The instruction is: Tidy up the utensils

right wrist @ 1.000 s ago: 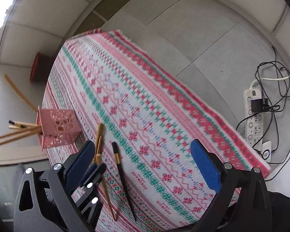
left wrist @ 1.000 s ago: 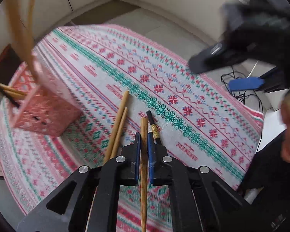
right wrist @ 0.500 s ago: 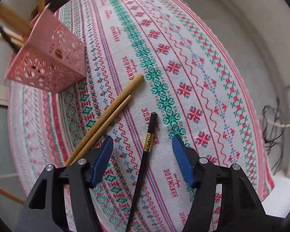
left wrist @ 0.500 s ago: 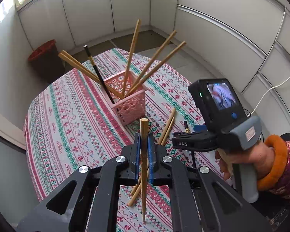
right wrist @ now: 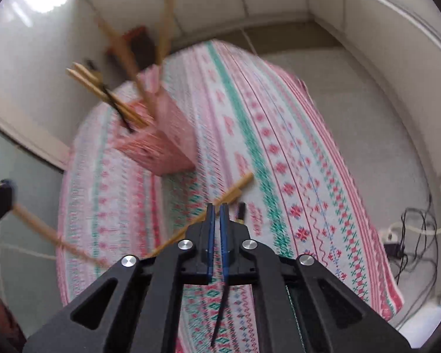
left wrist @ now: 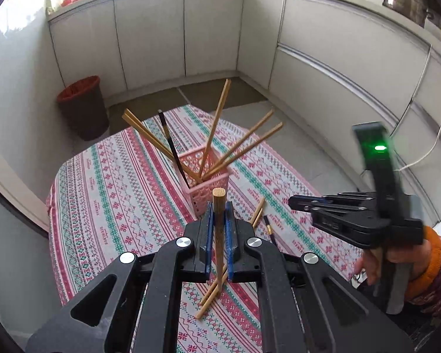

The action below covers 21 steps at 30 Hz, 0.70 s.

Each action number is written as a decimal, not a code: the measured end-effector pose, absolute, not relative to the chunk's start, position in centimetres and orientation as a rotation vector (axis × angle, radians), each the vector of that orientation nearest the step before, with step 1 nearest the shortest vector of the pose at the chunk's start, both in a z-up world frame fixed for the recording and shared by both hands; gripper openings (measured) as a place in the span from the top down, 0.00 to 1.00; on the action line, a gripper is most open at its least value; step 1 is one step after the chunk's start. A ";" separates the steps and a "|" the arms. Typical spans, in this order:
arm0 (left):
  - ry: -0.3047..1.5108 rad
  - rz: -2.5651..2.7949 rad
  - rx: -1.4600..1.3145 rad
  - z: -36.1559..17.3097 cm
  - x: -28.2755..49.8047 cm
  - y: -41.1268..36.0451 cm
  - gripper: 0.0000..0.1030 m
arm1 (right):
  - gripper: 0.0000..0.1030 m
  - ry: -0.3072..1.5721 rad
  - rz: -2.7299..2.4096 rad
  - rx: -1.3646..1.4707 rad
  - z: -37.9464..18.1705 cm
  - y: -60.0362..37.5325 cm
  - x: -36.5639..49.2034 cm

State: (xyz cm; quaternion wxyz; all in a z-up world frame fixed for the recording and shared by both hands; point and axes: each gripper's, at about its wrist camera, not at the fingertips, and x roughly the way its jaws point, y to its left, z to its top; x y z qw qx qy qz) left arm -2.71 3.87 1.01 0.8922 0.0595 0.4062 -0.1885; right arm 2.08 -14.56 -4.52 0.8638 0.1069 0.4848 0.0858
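left tool (left wrist: 219, 223) pinches a wooden chopstick (left wrist: 219, 235); only right view shows right tool (right wrist: 217, 223) gripping black chopstick (right wrist: 220, 309).

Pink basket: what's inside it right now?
In the pink basket: several wooden chopsticks fanned outward and one black chopstick. Their lower ends and the basket floor are hidden by its walls.

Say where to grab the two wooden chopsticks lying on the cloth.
Grip the wooden chopsticks mid-shaft, coming straight down with the jaws set across their length. They lie flat, side by side and slanted on the cloth, so probably only their long sides offer a pinch.
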 end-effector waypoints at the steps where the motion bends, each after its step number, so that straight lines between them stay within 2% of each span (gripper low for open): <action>1: 0.829 -0.385 0.117 1.5 -2.8 4.0 0.94 | 0.99 0.978 0.205 0.216 -3.1 -14.4 1.4; 7: 0.750 -0.366 0.078 4.3 -2.9 4.8 0.94 | 0.99 0.822 0.274 0.182 3.5 -13.3 -0.3; 11: 0.711 -0.368 0.066 5.7 -3.1 4.8 0.94 | 0.98 0.881 0.212 0.203 3.4 -14.4 0.9; 12: 0.705 -0.370 0.062 5.9 -3.1 4.7 0.94 | 0.95 0.930 0.176 0.196 2.1 -14.5 1.8; 13: 0.701 -0.373 0.060 6.0 -3.1 4.7 0.94 | 0.78 0.985 0.148 0.187 0.4 -14.6 2.6; 14: 0.698 -0.375 0.058 6.1 -3.1 4.7 0.94 | 0.54 1.057 0.119 0.194 -1.9 -14.8 3.7; 15: 0.697 -0.378 0.054 6.2 -3.1 4.8 0.94 | 0.50 1.128 0.094 0.215 -4.4 -15.0 4.6; 18: 0.698 -0.384 0.044 6.2 -2.8 5.1 0.94 | 0.50 1.299 0.076 0.220 -10.5 -14.7 6.6; 21: 0.699 -0.385 0.031 6.2 -2.6 5.6 0.94 | 0.50 1.361 0.057 0.205 -13.0 -14.0 7.7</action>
